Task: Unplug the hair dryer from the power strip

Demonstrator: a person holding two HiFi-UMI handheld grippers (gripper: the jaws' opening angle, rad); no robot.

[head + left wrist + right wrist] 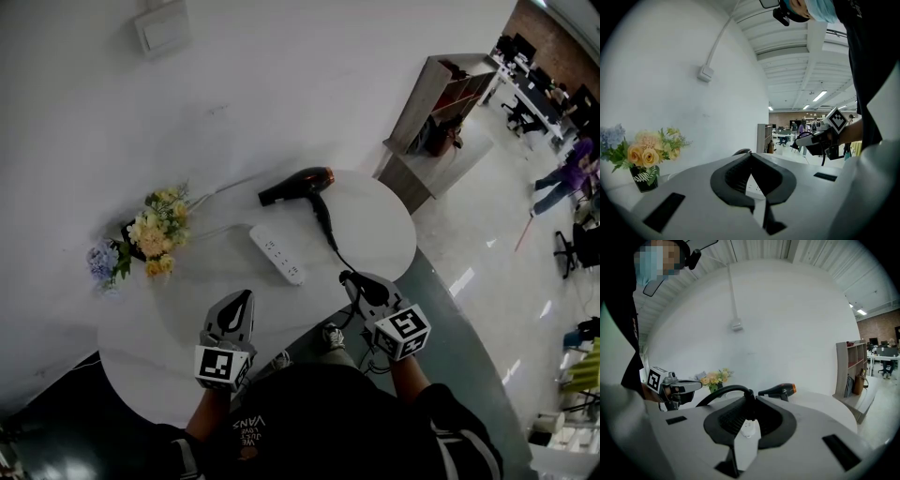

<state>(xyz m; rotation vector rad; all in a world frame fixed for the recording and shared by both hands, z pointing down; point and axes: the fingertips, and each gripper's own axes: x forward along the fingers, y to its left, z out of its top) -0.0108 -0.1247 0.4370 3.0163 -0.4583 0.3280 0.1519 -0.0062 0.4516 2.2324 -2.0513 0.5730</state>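
Observation:
The black hair dryer [298, 184] with an orange rear end lies at the far side of the round white table [187, 347]. Its black cord [330, 234] runs toward me into my right gripper [352, 278]. That gripper is shut on the black plug [749, 405], with the cord arching off to the left. The white power strip [277, 254] lies in the table's middle, a short gap left of the plug. My left gripper [241, 300] hovers near the strip's near end, shut and empty. In the left gripper view its jaws [751, 158] meet with nothing between them.
A dark vase of yellow and blue flowers [150, 232] stands at the table's left. A wooden shelf unit [439, 103] stands beyond the table on the right. A white box [161, 28] is mounted on the wall. My body is at the table's near edge.

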